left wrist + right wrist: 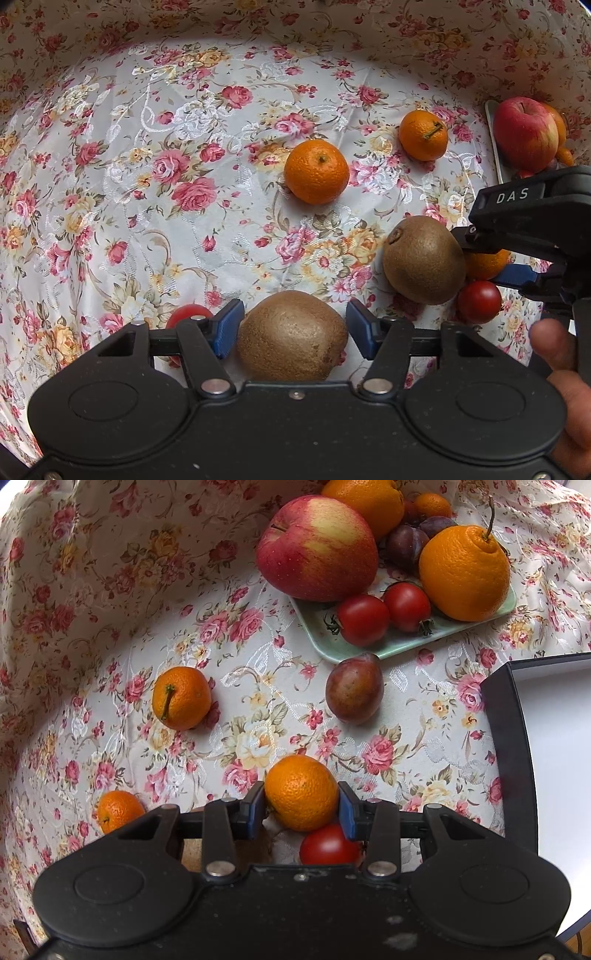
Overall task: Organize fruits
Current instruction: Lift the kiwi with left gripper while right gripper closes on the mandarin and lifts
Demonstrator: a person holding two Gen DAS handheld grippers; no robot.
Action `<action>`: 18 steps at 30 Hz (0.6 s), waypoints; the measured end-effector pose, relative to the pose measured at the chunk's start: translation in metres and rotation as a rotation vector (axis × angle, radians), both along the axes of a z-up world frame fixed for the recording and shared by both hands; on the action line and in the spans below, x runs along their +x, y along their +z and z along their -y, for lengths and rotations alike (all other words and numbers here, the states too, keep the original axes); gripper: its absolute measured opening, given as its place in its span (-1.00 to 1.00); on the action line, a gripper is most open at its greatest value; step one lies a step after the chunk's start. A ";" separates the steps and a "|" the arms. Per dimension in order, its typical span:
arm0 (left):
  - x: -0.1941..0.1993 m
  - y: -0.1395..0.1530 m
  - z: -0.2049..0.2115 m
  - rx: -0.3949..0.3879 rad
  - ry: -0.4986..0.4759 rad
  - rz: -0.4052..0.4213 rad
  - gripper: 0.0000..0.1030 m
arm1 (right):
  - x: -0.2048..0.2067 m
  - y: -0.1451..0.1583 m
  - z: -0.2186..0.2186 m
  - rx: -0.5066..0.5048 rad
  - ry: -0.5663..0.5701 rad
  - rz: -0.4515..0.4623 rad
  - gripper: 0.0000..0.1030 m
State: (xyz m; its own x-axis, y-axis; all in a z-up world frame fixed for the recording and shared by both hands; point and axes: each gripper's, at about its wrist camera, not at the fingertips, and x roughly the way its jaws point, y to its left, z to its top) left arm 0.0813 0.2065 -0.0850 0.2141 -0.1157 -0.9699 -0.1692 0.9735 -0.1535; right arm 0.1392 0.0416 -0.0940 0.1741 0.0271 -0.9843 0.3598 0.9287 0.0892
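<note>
left gripper (291,326): pointing down at table, blue pads either side of a kiwi (291,338). Left pad looks about touching, right pad shows a small gap, so not a firm pinch yet; kiwi sits on the cloth.
right gripper (302,805): pads pressed on both sides of a mandarin (301,792), pinching it, low over the cloth.
tray (373,648): green, far right in right-wrist view. Holds apple (317,548), big orange (463,572), two tomatoes (384,614), plums (408,544), plus more citrus at the back.
done so far: I'd say roughly half the fruit is already on the tray.
left on cloth: 2nd kiwi (423,258) near right; two mandarins (316,171) mid-table and further right; loose plum (354,688) just near the tray edge; tomato (328,845) under right gripper; another tomato (188,314) by left pad.
box (517,760): dark, white inside, right edge; looks unfilled in the part shown, its role unclear.
next, prob.: carry mandarin to tray, close on kiwi.
risk: round fruit may roll off the crowded tray.
</note>
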 end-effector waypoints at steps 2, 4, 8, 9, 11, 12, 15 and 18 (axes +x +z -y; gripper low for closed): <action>0.000 0.000 0.000 0.000 -0.001 0.001 0.21 | -0.001 0.002 -0.002 -0.007 0.014 0.008 -0.21; 0.000 0.001 -0.002 -0.004 0.000 0.001 0.21 | -0.002 0.004 -0.005 0.003 0.033 0.016 -0.23; -0.002 0.004 -0.002 -0.003 0.014 -0.003 0.20 | -0.008 0.018 -0.013 0.000 0.069 0.060 -0.23; -0.002 0.005 -0.002 0.001 0.018 -0.005 0.20 | -0.009 0.024 -0.016 -0.012 0.080 0.082 -0.23; -0.003 0.008 -0.001 0.009 0.030 -0.004 0.20 | -0.012 0.035 -0.017 -0.018 0.093 0.118 -0.23; -0.004 0.010 -0.001 0.013 0.033 -0.002 0.20 | -0.013 0.040 -0.016 -0.015 0.098 0.133 -0.23; -0.006 0.019 0.003 0.024 0.043 0.014 0.20 | -0.017 0.053 -0.012 -0.008 0.102 0.164 -0.23; -0.010 0.033 0.008 0.034 0.053 0.043 0.20 | -0.022 0.064 -0.004 -0.022 0.104 0.185 -0.23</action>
